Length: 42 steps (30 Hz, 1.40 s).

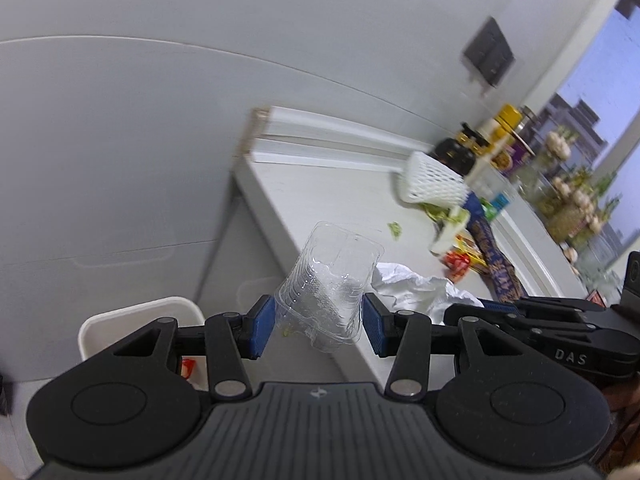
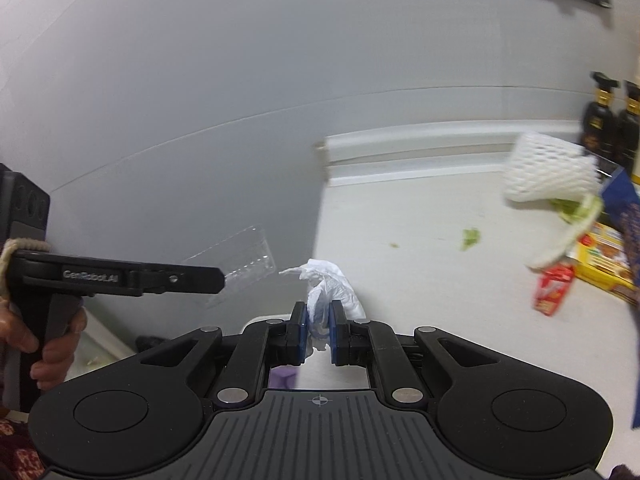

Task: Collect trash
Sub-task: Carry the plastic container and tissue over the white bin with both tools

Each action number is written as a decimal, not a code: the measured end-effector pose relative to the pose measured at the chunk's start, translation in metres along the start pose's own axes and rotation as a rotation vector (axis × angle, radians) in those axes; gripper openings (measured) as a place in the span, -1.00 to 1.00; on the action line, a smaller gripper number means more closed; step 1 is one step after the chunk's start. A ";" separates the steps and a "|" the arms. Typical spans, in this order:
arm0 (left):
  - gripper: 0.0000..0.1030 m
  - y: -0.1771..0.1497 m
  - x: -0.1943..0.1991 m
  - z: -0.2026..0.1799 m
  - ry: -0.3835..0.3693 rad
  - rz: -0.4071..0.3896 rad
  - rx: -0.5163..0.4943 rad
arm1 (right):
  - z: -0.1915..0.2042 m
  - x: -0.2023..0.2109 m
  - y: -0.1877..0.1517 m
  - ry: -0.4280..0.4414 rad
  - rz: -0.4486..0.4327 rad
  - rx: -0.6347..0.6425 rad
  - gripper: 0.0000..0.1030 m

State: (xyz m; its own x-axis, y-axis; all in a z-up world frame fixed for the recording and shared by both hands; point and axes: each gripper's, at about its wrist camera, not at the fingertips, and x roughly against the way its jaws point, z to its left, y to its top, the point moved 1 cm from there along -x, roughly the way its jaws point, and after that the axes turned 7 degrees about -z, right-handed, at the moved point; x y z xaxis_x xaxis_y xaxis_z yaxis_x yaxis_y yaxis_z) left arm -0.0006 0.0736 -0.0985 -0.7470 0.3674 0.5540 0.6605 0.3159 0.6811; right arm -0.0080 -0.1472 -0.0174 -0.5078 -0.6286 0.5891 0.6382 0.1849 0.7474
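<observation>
The left tool (image 1: 319, 326) grips a clear plastic container (image 1: 332, 284) between its blue pads, its jaws about half open around the container's walls. The container sticks out ahead of the tool, over the near left edge of the white table (image 1: 320, 200). Below and to the left of it stands a white bin (image 1: 140, 312), with a scrap of red wrapper showing inside.

The right tool (image 2: 319, 326) is almost closed on a crumpled white tissue (image 2: 332, 284), which bunches up above its pads. In the right wrist view the left tool comes in from the left, held by a hand (image 2: 52, 344), with the clear container at its tip.

More trash lies on the far right part of the table: a white foam net sleeve (image 1: 432, 178), green vegetable scraps (image 1: 395, 229), a red wrapper (image 2: 554, 286) and a yellow box (image 2: 600, 260). Dark bottles (image 2: 612, 120) stand at the far edge against the grey wall (image 1: 160, 120).
</observation>
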 end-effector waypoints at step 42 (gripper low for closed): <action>-0.12 -0.081 -0.089 0.165 0.413 0.300 0.223 | 0.089 -0.253 -0.057 -0.042 0.426 0.072 -0.83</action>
State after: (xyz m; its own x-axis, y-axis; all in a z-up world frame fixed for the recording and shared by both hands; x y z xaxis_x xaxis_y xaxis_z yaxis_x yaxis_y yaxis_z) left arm 0.0251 0.1597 -0.2819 -0.4616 0.1109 0.8801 0.8153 0.4440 0.3717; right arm 0.0328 0.0686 -0.1822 -0.2320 -0.4534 0.8606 0.7548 0.4742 0.4533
